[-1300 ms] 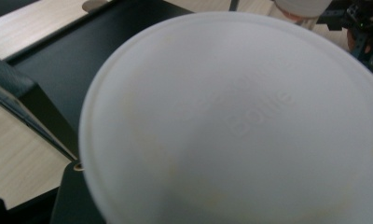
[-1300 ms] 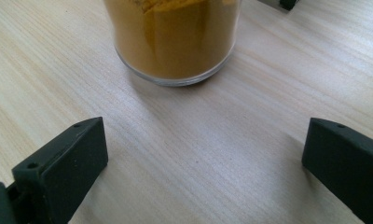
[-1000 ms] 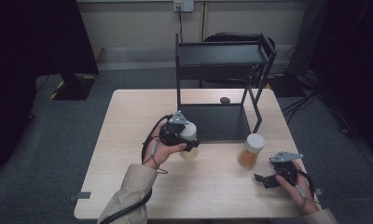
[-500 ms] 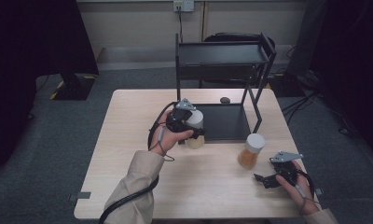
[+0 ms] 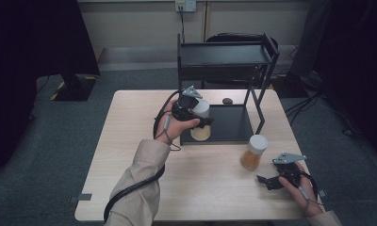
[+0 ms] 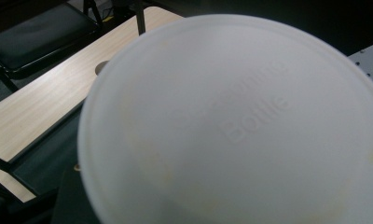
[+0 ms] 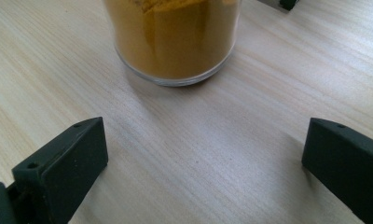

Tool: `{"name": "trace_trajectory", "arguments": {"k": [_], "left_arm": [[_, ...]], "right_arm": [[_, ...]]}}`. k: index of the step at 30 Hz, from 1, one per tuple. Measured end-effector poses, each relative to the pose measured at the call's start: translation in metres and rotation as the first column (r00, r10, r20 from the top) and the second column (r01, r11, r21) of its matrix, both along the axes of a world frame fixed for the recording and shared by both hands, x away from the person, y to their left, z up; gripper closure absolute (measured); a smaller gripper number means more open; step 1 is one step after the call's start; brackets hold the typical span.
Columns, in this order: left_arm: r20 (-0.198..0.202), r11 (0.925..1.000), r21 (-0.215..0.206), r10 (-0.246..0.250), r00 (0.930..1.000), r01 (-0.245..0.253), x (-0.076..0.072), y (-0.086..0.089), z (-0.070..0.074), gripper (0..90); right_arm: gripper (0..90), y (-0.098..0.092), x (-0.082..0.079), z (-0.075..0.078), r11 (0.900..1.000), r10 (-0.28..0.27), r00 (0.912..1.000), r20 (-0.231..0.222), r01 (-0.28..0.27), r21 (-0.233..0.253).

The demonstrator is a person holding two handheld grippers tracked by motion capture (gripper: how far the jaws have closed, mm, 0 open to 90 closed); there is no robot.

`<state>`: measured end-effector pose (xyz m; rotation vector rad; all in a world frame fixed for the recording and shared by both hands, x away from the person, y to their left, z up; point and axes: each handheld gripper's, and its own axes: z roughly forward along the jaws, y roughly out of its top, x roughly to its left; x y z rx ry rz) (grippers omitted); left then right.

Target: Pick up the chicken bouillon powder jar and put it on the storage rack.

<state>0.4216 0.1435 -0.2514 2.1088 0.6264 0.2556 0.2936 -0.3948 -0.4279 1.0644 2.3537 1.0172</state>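
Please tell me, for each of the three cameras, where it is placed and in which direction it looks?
High view: above the person's side, looking forward and down on the table and black rack; both forearms, left gripper, right gripper show.
Left gripper view: rides the left gripper, facing the white lid of its held jar; table and rack behind.
Right gripper view: rides the right gripper, low over the table, facing the standing jar; its jaws stand wide apart.
Shared: that standing jar also appears in the high view.
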Motion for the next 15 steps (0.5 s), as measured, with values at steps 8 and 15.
{"name": "trace_trajectory", "arguments": {"k": [8, 15], "left_arm": [[-0.007, 1.0000, 0.005, 0.005, 1.0000, -0.005, 0.009, -0.005, 0.019, 35.0], [0.003, 0.9999, 0.012, 0.011, 0.9999, -0.011, 0.016, -0.010, 0.037, 35.0]], "right_arm": [[0.0, 0.000, 0.000, 0.000, 1.000, 0.000, 1.0000, 0.000, 0.000, 0.000], [0.0, 0.000, 0.000, 0.000, 1.000, 0.000, 1.0000, 0.000, 0.000, 0.000]]}}
